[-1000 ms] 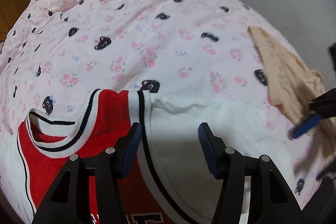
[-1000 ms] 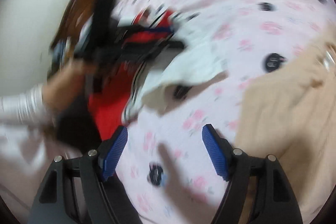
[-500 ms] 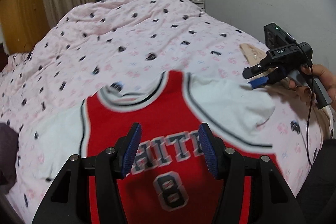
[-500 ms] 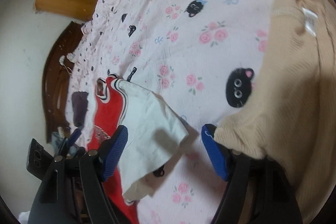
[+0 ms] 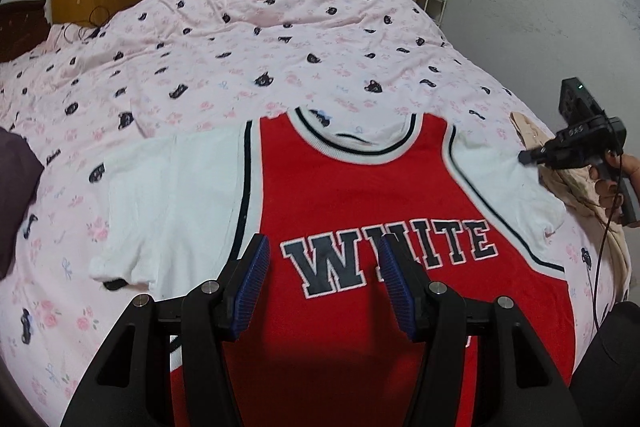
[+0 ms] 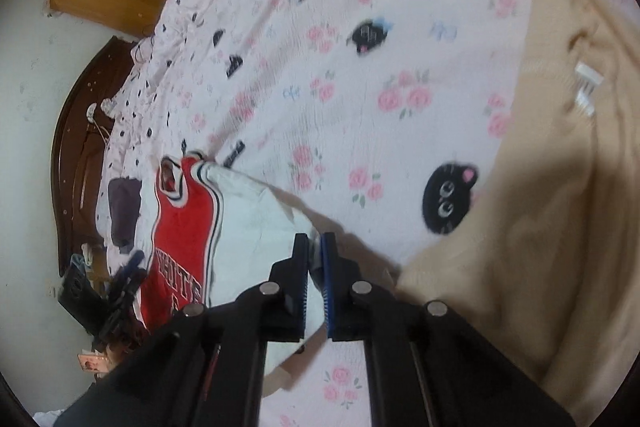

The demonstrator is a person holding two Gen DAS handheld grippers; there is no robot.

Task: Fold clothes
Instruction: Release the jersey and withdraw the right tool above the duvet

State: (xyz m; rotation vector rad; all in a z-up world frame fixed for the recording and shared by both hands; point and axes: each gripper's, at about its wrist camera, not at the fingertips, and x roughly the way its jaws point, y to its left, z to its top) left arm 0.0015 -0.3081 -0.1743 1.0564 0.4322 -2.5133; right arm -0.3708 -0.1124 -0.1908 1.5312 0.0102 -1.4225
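Right hand-held gripper [image 6: 316,267] is clamping the red-and-white jersey shirt's [image 5: 360,195] white sleeve [image 6: 256,223]; left hand-held gripper [image 5: 322,267] is hovering, jaws apart.

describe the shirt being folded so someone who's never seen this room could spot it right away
Start at the big bed with the pink cat-and-rose quilt; near its close edge a shirt lies flat, front up. Unlike the plain beige garment beside it, it is a red jersey front with white short sleeves, black-and-white trim and the word WHITE across the chest.
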